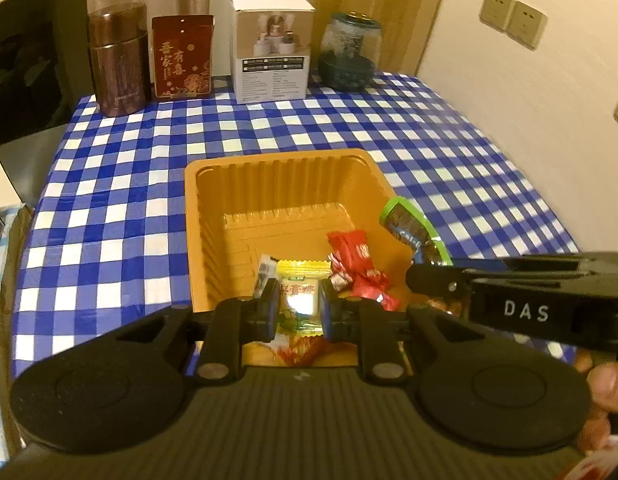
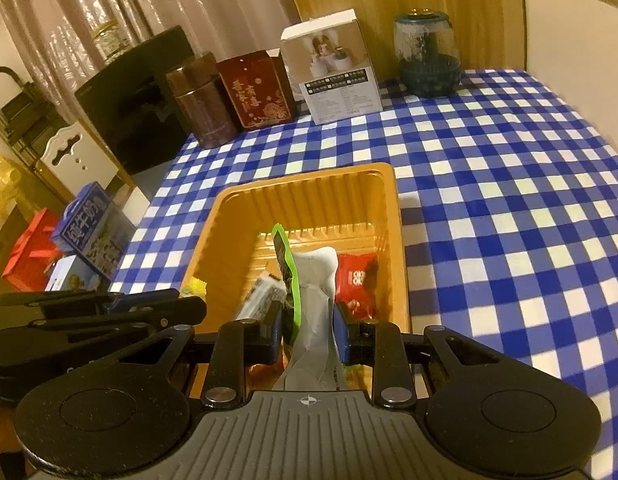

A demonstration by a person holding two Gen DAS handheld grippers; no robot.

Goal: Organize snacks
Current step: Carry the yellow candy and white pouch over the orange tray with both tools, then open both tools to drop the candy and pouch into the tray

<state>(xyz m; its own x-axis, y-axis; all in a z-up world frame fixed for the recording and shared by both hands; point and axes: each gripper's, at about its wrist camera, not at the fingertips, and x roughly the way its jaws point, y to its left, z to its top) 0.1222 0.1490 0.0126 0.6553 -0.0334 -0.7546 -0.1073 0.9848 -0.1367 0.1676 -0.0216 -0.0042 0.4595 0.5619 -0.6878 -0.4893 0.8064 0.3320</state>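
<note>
An orange plastic tray (image 1: pixel 269 184) (image 2: pixel 309 188) sits on the blue checked tablecloth. Inside it lie red snack packets (image 1: pixel 351 250) (image 2: pixel 355 276) and a dark silver packet (image 2: pixel 261 296). My left gripper (image 1: pixel 300 308) hangs over the tray's near end, shut on a yellow candy packet (image 1: pixel 299 276). The right wrist view shows that gripper (image 2: pixel 185 306) at the left, with the yellow candy (image 2: pixel 195 285) at its tip. My right gripper (image 2: pixel 307 320) is shut on a green-edged snack packet (image 2: pixel 311 280), white on its back, held upright over the tray. In the left wrist view it (image 1: pixel 423 276) reaches in from the right with the packet (image 1: pixel 411 226).
Along the table's far edge stand a brown tin (image 1: pixel 117 60), a red tin (image 1: pixel 183 56), a white carton (image 1: pixel 273 50) and a glass jar (image 1: pixel 349 52). A black screen (image 1: pixel 33 60) stands at the left. A chair back (image 2: pixel 75 152) and boxes (image 2: pixel 85 224) lie beyond the left edge.
</note>
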